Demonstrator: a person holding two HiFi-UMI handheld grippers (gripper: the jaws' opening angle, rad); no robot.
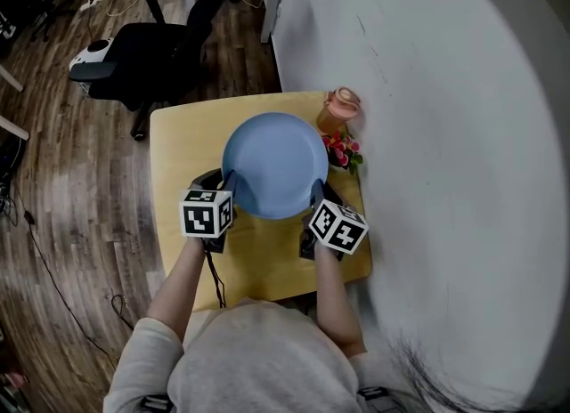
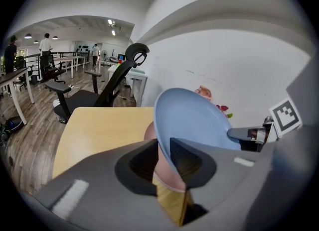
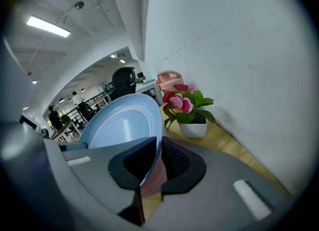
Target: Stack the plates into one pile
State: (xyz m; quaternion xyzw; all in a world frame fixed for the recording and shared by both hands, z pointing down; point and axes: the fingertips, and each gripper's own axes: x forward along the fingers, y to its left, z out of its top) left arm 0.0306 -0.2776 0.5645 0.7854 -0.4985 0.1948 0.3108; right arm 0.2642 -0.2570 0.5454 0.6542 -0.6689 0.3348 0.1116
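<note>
A round blue plate, smooth and glossy with faint rings inside its rim, sits at the centre of the head view, gripped on both sides. The left gripper is closed partway on the plate's left rim, and the thin edge is pinched between its ribbed pads. The right gripper is closed more narrowly on the opposite rim. Just under the blue plate, through the gap between each pair of jaws, shows a pink plate. I cannot tell whether the two plates touch. From above, the blue one hides it completely.

Both are over a small square table of pale wood. At its upper right edge, against the white wall, a small white pot holds pink flowers with green leaves. Just behind it stands a rounded pink jug, its contents unseen. A black chair stands on the plank floor at upper left.
</note>
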